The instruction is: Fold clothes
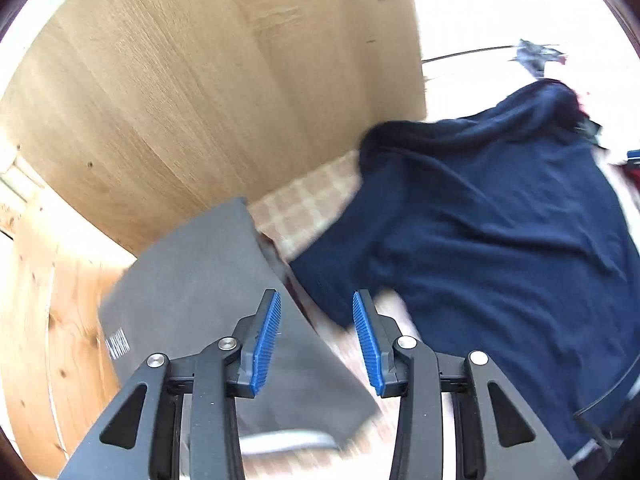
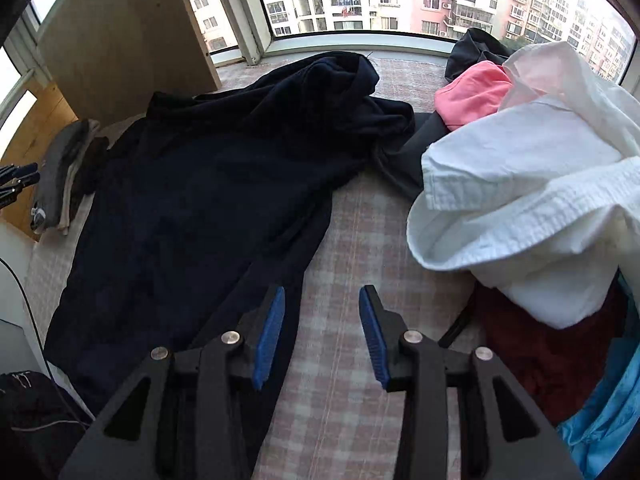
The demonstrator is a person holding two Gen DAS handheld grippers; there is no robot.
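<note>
Both jaws part-open, empty. Navy sweater (image 2: 192, 208) ahead-left of right gripper (image 2: 322, 336): soft, limp, fairly heavy knit; pinch hem edge. Left gripper (image 1: 316, 340) over grey folded garment (image 1: 208, 288).

Right claw (image 2: 322, 334) parted and empty over checked cloth (image 2: 360, 240), navy garment (image 2: 192, 208) spread left, white clothes pile (image 2: 528, 184) right
</note>
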